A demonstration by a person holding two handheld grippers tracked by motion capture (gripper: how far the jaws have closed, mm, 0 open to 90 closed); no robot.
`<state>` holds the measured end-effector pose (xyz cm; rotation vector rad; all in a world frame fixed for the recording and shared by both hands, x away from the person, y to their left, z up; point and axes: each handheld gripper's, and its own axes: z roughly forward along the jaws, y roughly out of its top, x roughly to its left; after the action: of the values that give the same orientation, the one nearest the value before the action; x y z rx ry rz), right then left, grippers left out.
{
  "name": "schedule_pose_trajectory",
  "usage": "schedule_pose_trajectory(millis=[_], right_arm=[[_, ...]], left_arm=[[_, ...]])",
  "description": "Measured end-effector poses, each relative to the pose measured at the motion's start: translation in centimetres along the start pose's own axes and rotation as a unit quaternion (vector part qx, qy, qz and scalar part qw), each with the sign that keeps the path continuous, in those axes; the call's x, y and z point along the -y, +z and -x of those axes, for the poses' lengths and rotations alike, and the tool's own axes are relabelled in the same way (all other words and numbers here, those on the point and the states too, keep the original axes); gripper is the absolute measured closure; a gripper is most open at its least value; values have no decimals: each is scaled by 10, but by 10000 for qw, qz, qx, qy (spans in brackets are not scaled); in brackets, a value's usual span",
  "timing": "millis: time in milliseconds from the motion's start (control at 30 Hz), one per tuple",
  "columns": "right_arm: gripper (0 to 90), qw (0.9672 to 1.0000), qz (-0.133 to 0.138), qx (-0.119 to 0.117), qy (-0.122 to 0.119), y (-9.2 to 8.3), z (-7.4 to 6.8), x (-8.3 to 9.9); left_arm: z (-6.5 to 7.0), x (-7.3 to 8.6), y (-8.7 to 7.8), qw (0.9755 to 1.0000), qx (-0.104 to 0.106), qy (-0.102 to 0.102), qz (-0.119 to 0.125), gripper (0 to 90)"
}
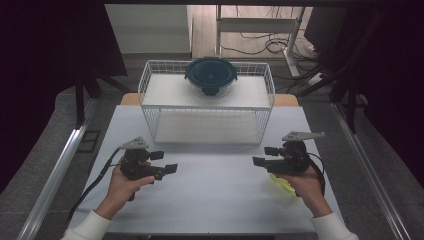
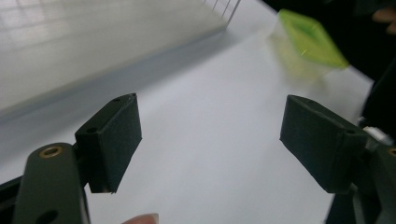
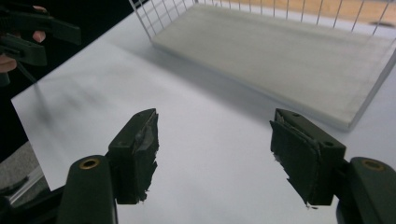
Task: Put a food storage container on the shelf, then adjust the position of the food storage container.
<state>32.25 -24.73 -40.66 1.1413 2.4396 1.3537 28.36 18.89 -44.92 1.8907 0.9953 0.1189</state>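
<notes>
High view: two grippers, one wire basket, one lidded container, one green lid.
Left gripper [image 1: 163,162] and right gripper [image 1: 265,156] gape wide, empty, at lower frame; green lid [image 1: 283,183] lies under the right hand; lidded container [image 1: 210,76] sits atop the wire basket [image 1: 150,80], upper centre.

The green lid [image 1: 283,183] near the table's right edge is mostly hidden under the right hand [image 1: 304,182] in the high view, and it's just a blurry smear in the left gripper view. The far round container [image 1: 210,76] sits behind the wire basket [image 1: 150,75] mesh, so its lower part is hard to make out. Both sleeves get cut off by the near edge.
</notes>
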Motion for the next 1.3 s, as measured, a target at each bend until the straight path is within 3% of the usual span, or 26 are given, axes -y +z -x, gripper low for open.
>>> schedule_pose_trajectory(millis=[167,300,433,833,1067,1133,1300], right_arm=[[316,9997,-243,85,-32,7,3,13],[314,9993,-372,83,8,14,5,21],[313,9988,-472,111,52,18,5,27],[307,9989,-416,191,87,8,5,37],[398,9990,-378,148,208,0,11,37],[431,9988,-414,220,153,-1,12,36],[520,9979,-540,357,17,-5,13,37]], left_arm=[[-1,21,10,9994,-78,17,-342,197],[2,28,14,9981,-345,198,-474,195],[3,37,18,9973,-334,67,-654,188],[4,39,16,9969,-440,15,-654,169],[4,40,17,9968,-415,19,-677,167],[3,41,20,9961,-450,145,-750,166],[1,41,23,9954,-422,170,-842,172]])
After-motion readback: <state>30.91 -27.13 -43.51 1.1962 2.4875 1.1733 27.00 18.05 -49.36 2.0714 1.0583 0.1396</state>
